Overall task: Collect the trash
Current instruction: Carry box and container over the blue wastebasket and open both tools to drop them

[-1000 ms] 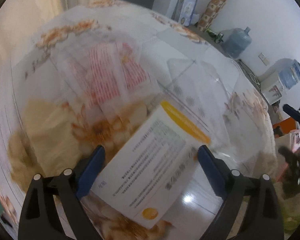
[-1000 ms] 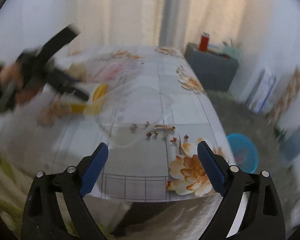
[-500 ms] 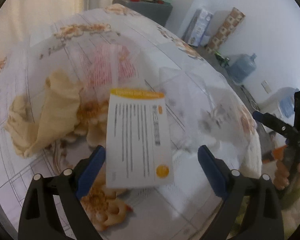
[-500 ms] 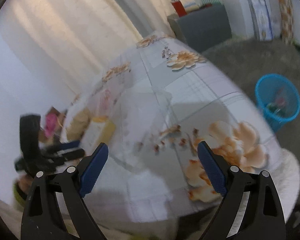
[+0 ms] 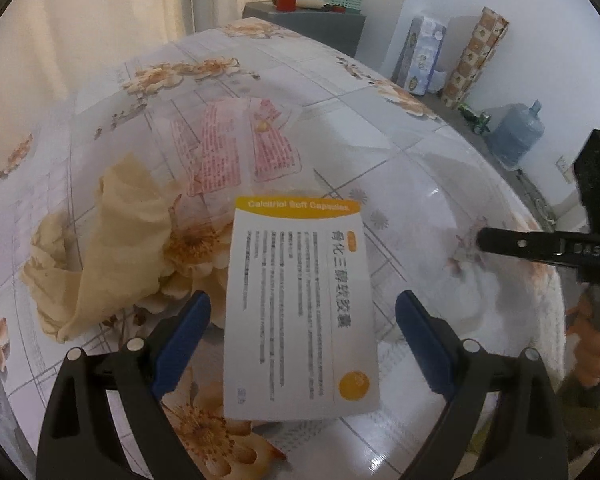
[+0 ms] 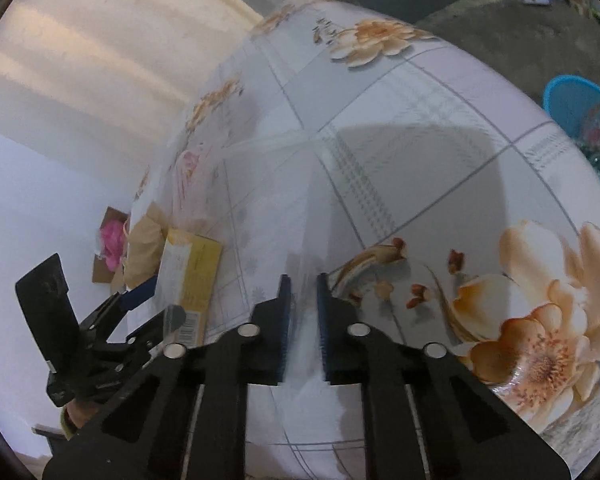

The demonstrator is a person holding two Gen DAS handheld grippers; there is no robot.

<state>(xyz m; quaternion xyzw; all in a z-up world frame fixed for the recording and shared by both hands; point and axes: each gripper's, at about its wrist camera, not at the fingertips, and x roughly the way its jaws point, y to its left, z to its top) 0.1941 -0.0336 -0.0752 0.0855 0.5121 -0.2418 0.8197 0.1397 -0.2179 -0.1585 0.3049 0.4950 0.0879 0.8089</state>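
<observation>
A white and yellow medicine box (image 5: pixel 300 304) lies on the flowered table, between the open fingers of my left gripper (image 5: pixel 303 320). It also shows in the right wrist view (image 6: pixel 188 280). A clear plastic bag (image 5: pixel 440 216) lies to its right. My right gripper (image 6: pixel 302 304) is nearly shut on the near edge of that clear bag (image 6: pixel 300 208). A crumpled beige tissue (image 5: pixel 112 248) lies left of the box. A clear wrapper with pink print (image 5: pixel 236 144) lies beyond it.
A blue waste basket (image 6: pixel 584 124) with trash in it stands on the floor off the table's far right edge. A dark cabinet (image 5: pixel 304 20) with a red flask stands behind the table. A water jug (image 5: pixel 516 136) stands by the wall.
My right gripper has closed from wide open onto the clear bag's edge and come down to the table. My left gripper has moved closer to the box, which now lies squarely between its fingers.
</observation>
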